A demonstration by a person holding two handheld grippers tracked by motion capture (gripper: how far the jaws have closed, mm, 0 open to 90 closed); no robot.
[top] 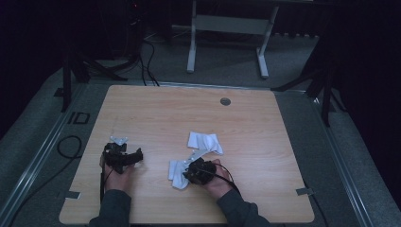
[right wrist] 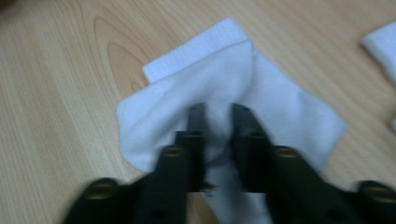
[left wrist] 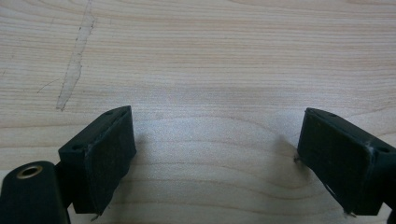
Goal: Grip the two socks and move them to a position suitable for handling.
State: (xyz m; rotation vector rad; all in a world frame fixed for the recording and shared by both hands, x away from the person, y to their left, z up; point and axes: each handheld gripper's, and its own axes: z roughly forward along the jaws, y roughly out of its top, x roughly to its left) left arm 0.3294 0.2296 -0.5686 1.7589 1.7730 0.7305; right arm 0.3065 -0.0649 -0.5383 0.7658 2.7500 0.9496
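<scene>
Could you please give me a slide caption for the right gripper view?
Right gripper pinching a fold of the white fabric sock on the light wooden table.

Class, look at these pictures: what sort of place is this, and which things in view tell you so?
Probably a lab or recording studio, not a home. A bare wooden table stands on grey carpet between dark curtains, with black stands and loose cables behind it. A person works hand-held grippers over white socks.

White sock (right wrist: 243, 88) blurred, lower part hidden behind right hand-held gripper (right wrist: 218, 121); second sock (right wrist: 383, 44) cut off.
</scene>
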